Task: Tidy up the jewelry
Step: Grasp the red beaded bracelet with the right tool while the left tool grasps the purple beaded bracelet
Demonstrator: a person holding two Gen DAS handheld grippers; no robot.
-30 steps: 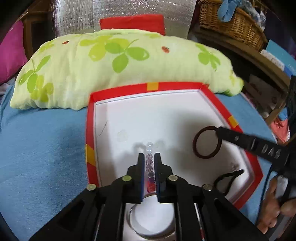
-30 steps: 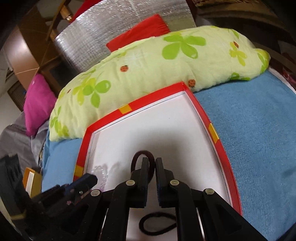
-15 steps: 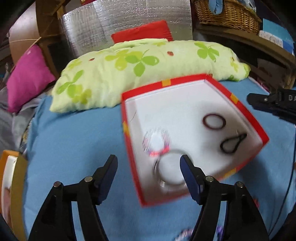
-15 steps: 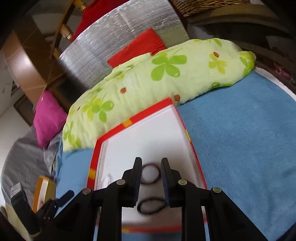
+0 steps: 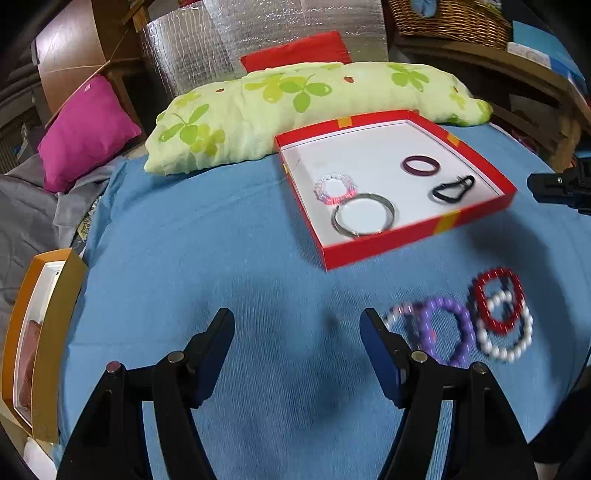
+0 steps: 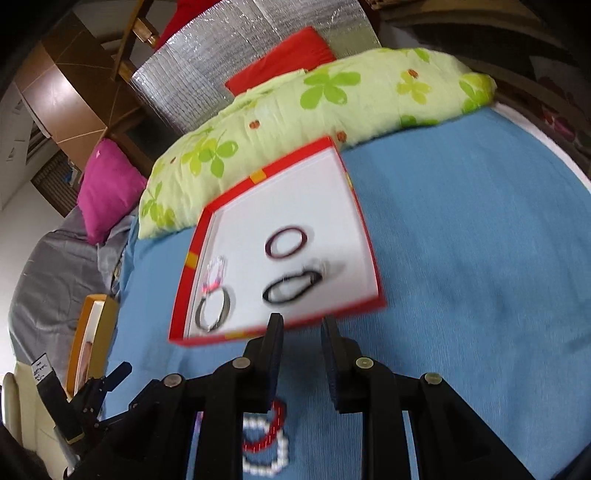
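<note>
Left gripper [image 5: 297, 325]: jaws spread wide, nothing between them; it hangs over bare blue cloth [image 5: 221, 240], short of the red box; its jaws have just been opening.
Right gripper [image 6: 301, 321]: jaws a little apart, nothing pinched; tips stand before the near wall of the box; its jaws have just been opening; in the left view only its black tip shows at the right edge [image 5: 554, 186].
Red box [image 5: 388, 243]: shallow, white inside, red walls with orange patches; lies on the cloth, its far corner against the green pillow [image 5: 295, 107].
In the box: clear bracelet [image 5: 335, 187] with pink beads near the left wall; metal bangle [image 5: 364, 214] touching it on the near side; maroon band [image 5: 421, 165] further right; black tie [image 5: 452, 188] just before the band, apart from it.
Right view of the same: maroon band [image 6: 286, 242] and black tie [image 6: 291, 288] lie mid box, blurred; bangle [image 6: 214, 310] in the near left corner.
Outside the box: on the cloth to the near right lie a purple bracelet [image 5: 447, 332], a red bracelet [image 5: 498, 299] and a white bracelet [image 5: 506, 332]; red overlaps white; purple just beside white; a pale beaded loop overlaps the purple, too blurred to tell more.
Orange box [image 5: 40, 332]: open, at the left edge of the bed, well apart from the red one; contents unclear.
Behind: pink cushion [image 5: 85, 129], red cushion [image 5: 295, 51], silver foil sheet [image 5: 258, 33], wicker basket [image 5: 450, 18].
</note>
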